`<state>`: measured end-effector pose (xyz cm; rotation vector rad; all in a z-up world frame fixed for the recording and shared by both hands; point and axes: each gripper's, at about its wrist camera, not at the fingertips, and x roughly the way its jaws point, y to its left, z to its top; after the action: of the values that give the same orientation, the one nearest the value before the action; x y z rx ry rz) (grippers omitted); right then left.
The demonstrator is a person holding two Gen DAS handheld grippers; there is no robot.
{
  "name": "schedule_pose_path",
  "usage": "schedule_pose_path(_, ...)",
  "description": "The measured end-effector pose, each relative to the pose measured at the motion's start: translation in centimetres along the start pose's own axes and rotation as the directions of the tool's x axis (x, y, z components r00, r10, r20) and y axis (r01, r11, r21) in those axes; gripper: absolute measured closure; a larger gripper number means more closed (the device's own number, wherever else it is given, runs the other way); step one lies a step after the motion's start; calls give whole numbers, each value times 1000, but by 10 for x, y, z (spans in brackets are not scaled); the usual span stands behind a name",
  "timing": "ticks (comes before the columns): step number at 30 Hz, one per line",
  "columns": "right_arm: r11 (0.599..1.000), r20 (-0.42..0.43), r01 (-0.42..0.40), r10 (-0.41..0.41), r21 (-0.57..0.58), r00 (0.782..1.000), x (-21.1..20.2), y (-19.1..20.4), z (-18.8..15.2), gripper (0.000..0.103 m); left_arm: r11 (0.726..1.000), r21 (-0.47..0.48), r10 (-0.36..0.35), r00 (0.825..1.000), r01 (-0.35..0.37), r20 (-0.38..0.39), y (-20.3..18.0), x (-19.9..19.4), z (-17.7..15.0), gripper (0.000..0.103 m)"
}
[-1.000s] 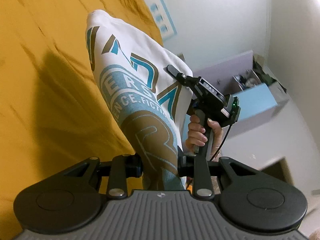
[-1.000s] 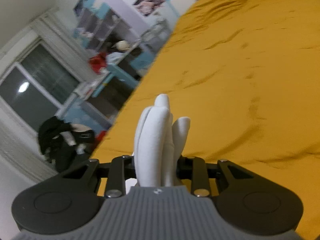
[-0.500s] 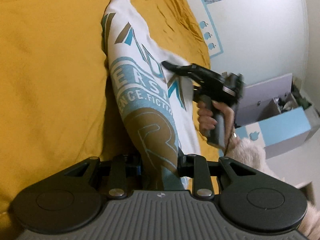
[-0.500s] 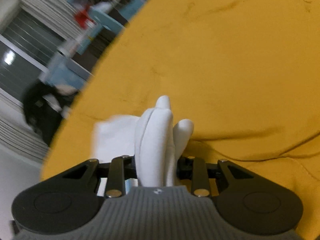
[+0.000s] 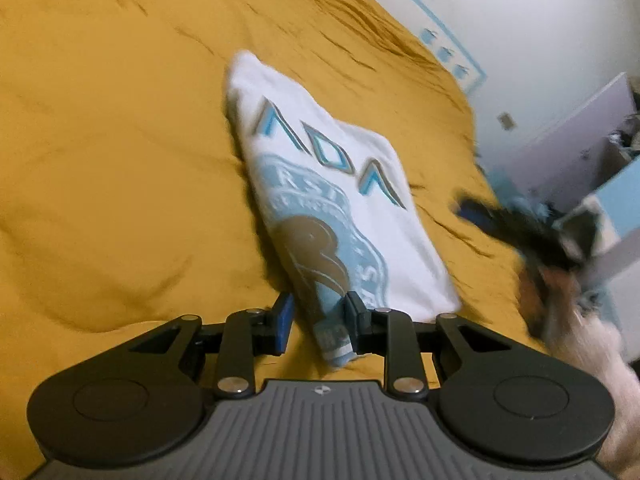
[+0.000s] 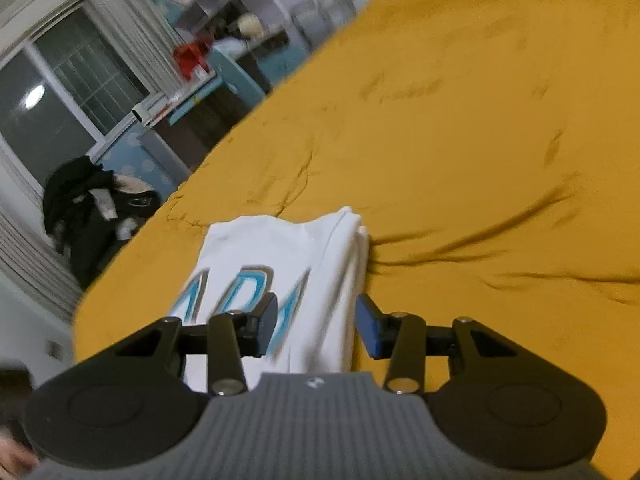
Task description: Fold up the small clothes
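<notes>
A folded white shirt [image 5: 340, 184] with a blue and brown print lies flat on the yellow bedspread [image 5: 112, 160]. My left gripper [image 5: 320, 320] is shut on the shirt's near printed corner, low over the bed. In the right wrist view the same shirt [image 6: 272, 252] lies under and ahead of my right gripper [image 6: 316, 322]. Its jaws are opening, and the shirt's folded edge sits between them with neither pad pressing on it. In the left wrist view the right gripper [image 5: 500, 220] is a dark blur to the right of the shirt, held by a hand [image 5: 552, 292].
The bedspread [image 6: 480, 140] stretches wide to the right and beyond the shirt. Past the bed's left edge stand a window [image 6: 48, 100], shelves [image 6: 240, 28] and dark clothes [image 6: 88, 196] on a chair. A white and blue cabinet [image 5: 592, 152] stands by the wall.
The shirt came down from hanging in the air to lying flat on the bed. My right gripper let go of the white fold and its jaws spread. My left gripper kept its hold.
</notes>
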<state>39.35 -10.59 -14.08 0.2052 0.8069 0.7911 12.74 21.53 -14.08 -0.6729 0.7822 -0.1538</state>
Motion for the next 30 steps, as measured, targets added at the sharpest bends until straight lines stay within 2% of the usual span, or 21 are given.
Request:
schedule_pose_path(2,996,-6,42,-43,-74,999,-21,17,-32,59,1000,-5,-9,999,9,51,-10,-12,-1,73)
schedule_pose_path(5,978,6,87,-88,-191,996,-30,38,-71,60,996,-25,-86,992,89,98,-28,-9,2,73)
schedule_pose_path(7,980,6,99,-100,-175,995,-28,39,-85,61,994,-22,-104,989,107,108,-39,2,2,73)
schedule_pose_path(9,988,-9,67,-69,-138,998,-23,38,-91,68,991,-43,-119,988,123,99,-39,14,2,73)
schedule_pose_path(15,989,-4,78,-79,-127,997,-3,37,-97,71,990,-89,-102,992,109,73,-34,33,-8,73)
schedule_pose_path(17,989,-12,70,-72,-128,997,0,40,-97,98,991,-88,-92,993,98,69,-35,34,-8,73)
schedule_pose_path(19,985,1,81,-82,-150,997,-6,43,-95,100,992,-81,-95,994,99,61,-36,30,-9,73)
schedule_pose_path(21,977,36,105,-101,-187,994,-16,48,-92,102,989,-71,-126,990,130,56,-40,25,-10,73)
schedule_pose_path(23,976,20,107,-105,-188,994,-20,45,-88,103,989,-51,-138,988,142,69,-44,18,-10,73)
schedule_pose_path(27,984,-38,116,-122,-135,992,-5,30,-97,103,995,-48,-80,993,84,87,-36,14,-10,73)
schedule_pose_path(30,987,-43,120,-125,-103,991,1,25,-103,103,996,-76,-51,999,52,10,-20,28,-18,73)
